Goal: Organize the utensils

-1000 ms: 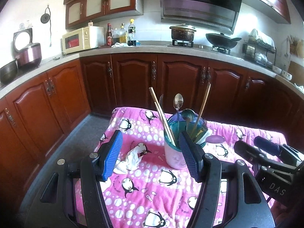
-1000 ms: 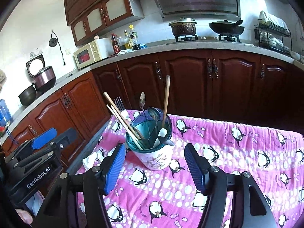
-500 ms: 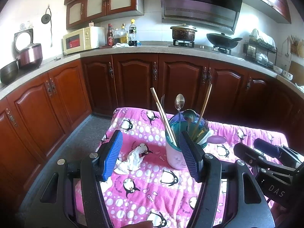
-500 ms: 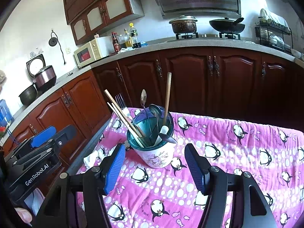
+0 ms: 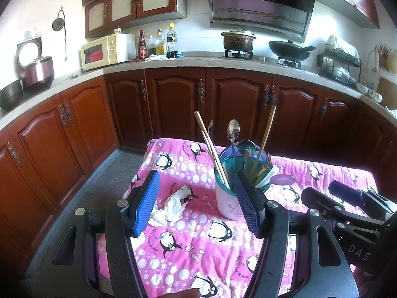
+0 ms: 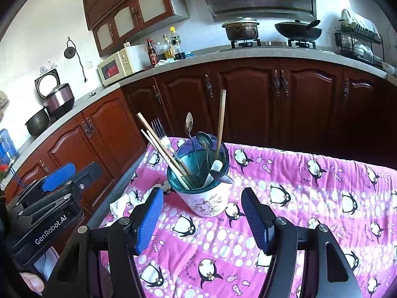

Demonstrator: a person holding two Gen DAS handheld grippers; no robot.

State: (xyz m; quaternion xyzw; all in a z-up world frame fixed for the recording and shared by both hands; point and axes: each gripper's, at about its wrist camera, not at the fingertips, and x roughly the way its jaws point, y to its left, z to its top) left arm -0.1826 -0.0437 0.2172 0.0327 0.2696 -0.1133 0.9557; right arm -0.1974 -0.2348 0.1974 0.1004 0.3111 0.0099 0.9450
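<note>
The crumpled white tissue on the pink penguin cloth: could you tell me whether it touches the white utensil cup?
Apart. The left wrist view shows bare pink cloth between the crumpled white tissue and the white utensil cup's base.

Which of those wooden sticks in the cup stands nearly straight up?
The lone darker chopstick on the holder's right side; the paler pair leans far left.

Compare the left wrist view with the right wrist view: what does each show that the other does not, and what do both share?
Only the left wrist view shows the chopstick holder on the far wall. Only the right wrist view shows the blue crate and the utensil cup's inner dividers. Both show the utensil cup on the pink penguin cloth, the crumpled tissue, the microwave, and both open hand-held grippers: left, right.
</note>
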